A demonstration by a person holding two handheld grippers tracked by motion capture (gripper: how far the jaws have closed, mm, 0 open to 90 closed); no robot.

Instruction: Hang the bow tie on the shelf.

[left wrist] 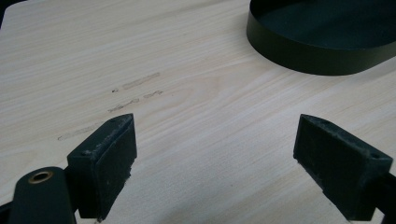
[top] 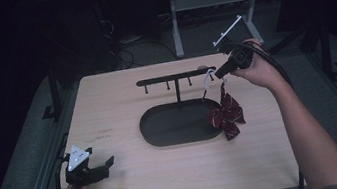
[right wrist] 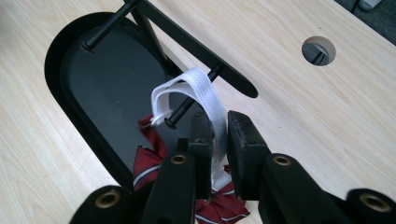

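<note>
While right tool [right wrist: 218, 140] pinches white strap [right wrist: 208, 100], bow tie [right wrist: 154, 161] sits half-hidden.

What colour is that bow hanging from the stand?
Dark red with thin white stripes, on a white strap; the bow shows best in the high view.

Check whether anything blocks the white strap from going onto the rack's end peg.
Nothing visible does. The right tool grips the white strap, whose loop already sits around the end peg of the rack.

Dark red white-striped bow [top: 225, 112], white strap [right wrist: 205, 93], black tray [top: 162, 131].
</note>
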